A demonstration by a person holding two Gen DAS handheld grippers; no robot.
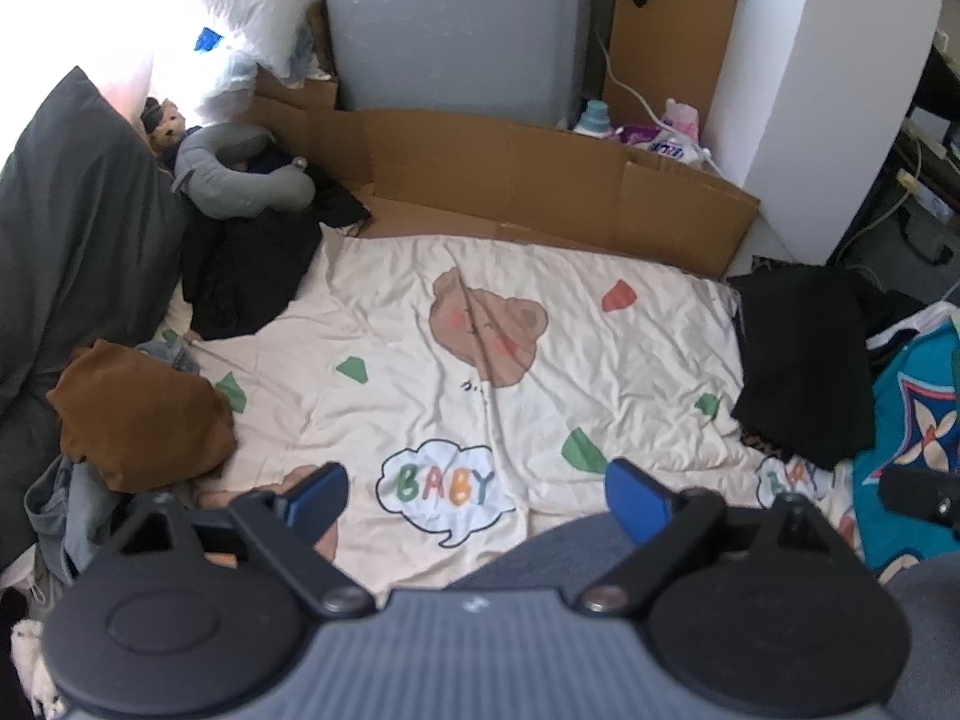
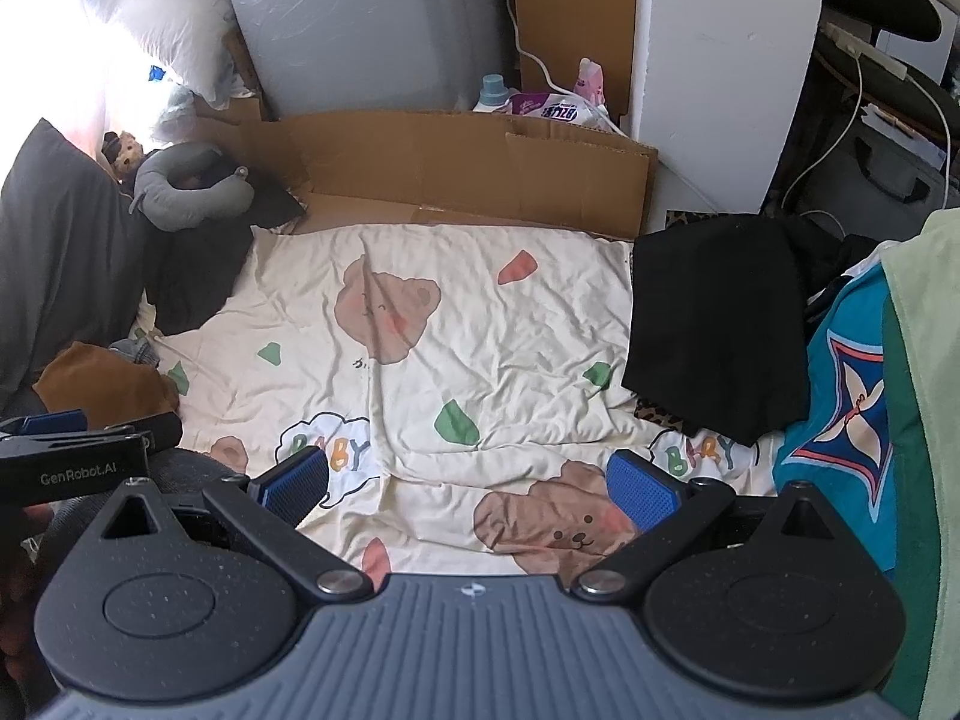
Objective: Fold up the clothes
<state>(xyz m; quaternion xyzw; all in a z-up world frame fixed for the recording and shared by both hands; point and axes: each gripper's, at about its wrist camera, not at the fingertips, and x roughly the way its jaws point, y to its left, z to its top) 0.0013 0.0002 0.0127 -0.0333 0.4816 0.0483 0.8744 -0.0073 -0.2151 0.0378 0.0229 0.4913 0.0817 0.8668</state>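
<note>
A cream sheet (image 1: pixel 540 360) printed with bears and "BABY" clouds covers the bed. A folded black garment (image 1: pixel 804 360) lies on its right edge, also in the right wrist view (image 2: pixel 714 324). A brown garment (image 1: pixel 144 420) sits crumpled at the left beside a dark pile (image 1: pixel 252 276). A teal patterned garment (image 2: pixel 846 396) lies at the far right. My left gripper (image 1: pixel 477 501) hangs open over the sheet with nothing between its blue pads. My right gripper (image 2: pixel 474 483) is open too, empty, above a bear print. The left gripper's side (image 2: pixel 72 450) shows at the left of the right wrist view.
Flattened cardboard (image 1: pixel 540 180) lines the far side of the bed against a grey panel (image 1: pixel 456 24). A grey neck pillow (image 1: pixel 240 180) and a dark pillow (image 1: pixel 78 228) sit at the left. Bottles (image 2: pixel 492 93) and cables (image 2: pixel 840 138) stand beyond the bed.
</note>
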